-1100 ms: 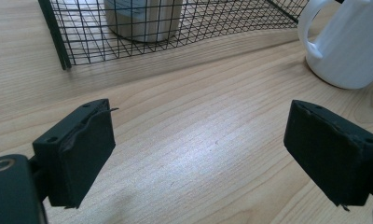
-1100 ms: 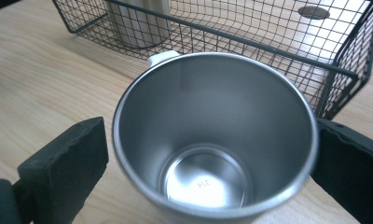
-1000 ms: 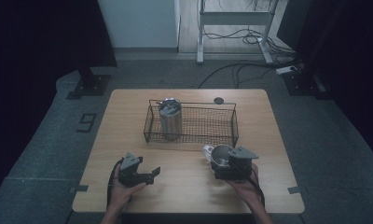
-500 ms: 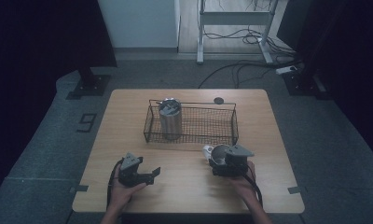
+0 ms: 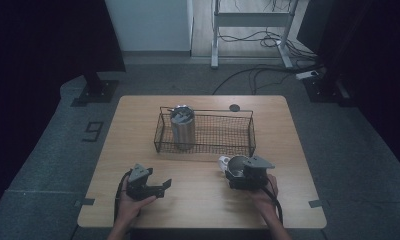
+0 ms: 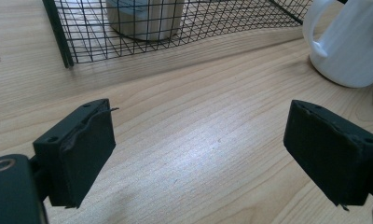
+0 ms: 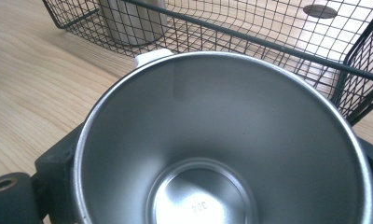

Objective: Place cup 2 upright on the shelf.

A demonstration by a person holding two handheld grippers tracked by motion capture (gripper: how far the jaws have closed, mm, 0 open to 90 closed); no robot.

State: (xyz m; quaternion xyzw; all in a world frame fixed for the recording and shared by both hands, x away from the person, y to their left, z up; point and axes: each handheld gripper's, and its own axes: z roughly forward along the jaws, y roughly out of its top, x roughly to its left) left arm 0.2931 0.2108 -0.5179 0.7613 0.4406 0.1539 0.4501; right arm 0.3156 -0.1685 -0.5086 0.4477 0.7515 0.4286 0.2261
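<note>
On the floor at the left of the high view, beside the counter (image 5: 138,115), a grey marking shaped like the figure 9 (image 5: 93,131) is showing, and on the inside bottom of the steel mug (image 7: 222,149) in the right gripper view small stamped characters are sitting, too faint to read. The right gripper (image 5: 238,170), lower right of centre in the high view, is closing its fingers on that mug: they have just been coming together, and in the right gripper view the black fingers (image 7: 58,158) are pressing against the mug's outer wall at both sides. The mug is standing upright on the counter just in front of the wire basket (image 5: 238,131), its long axis running vertically and its open mouth pointing up; its white handle (image 6: 317,28) is pointing toward the left of the high view, toward the other gripper. The left gripper (image 5: 160,186), at the lower left of the high view, is holding its fingers (image 6: 82,149) well apart with only bare wood between them, touching nothing. Inside the basket, at its left end, a steel tumbler (image 5: 182,125) is standing upright. A small dark disc (image 5: 234,107) is lying on the counter behind the basket.
</note>
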